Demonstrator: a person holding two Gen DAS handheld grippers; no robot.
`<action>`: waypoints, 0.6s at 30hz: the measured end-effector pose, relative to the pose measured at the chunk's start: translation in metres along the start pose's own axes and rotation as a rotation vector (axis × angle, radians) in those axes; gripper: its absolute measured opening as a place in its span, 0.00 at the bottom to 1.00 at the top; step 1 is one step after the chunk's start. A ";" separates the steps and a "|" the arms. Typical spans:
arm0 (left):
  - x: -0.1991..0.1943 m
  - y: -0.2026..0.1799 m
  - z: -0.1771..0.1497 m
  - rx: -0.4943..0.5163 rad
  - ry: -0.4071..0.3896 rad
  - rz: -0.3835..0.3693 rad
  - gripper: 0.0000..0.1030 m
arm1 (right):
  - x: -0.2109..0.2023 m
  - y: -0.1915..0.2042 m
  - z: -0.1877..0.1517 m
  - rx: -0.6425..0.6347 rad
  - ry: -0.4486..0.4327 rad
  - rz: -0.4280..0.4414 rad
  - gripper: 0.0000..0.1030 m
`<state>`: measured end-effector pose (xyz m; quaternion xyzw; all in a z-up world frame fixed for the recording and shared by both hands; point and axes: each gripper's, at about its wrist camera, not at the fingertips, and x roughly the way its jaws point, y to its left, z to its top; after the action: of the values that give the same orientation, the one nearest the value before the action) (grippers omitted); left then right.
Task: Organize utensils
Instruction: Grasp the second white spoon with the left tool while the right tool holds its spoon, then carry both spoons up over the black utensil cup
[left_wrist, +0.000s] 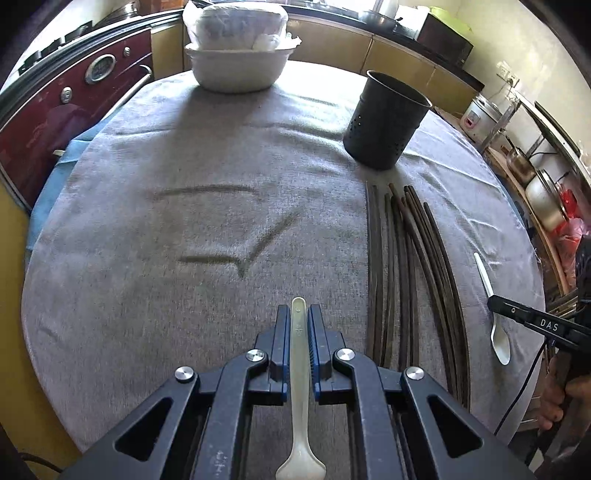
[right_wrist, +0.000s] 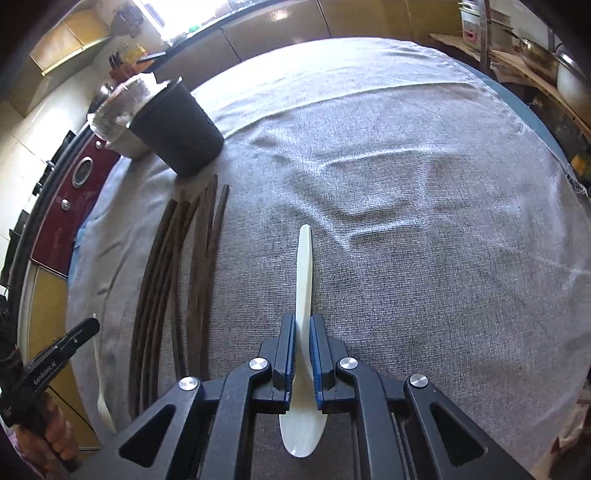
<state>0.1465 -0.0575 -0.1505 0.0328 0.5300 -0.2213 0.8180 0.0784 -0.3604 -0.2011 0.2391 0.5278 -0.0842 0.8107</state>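
2 white spoons, 1 in each tool; 1 black holder.

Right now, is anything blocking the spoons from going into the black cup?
Nothing visible does. Each tool holds a white spoon, and the black cup stands open on the cloth beyond the chopsticks, which lie flat.

A cup stands toward the table's far edge, right of middle. A bowl sits at the far edge, to its left. Chopsticks lie on the cloth just before the cup, running toward the near edge.
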 end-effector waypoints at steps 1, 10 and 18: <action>0.002 0.000 0.003 0.003 0.006 0.002 0.09 | 0.001 0.000 0.002 0.001 0.014 -0.003 0.10; -0.004 0.019 0.010 -0.061 0.045 0.006 0.34 | 0.009 0.008 0.024 -0.043 0.070 -0.080 0.22; 0.022 -0.002 -0.003 0.015 0.143 0.112 0.35 | 0.021 0.034 0.031 -0.195 0.092 -0.191 0.21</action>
<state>0.1502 -0.0658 -0.1708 0.0840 0.5829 -0.1763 0.7888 0.1258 -0.3431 -0.1996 0.1116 0.5905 -0.0980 0.7932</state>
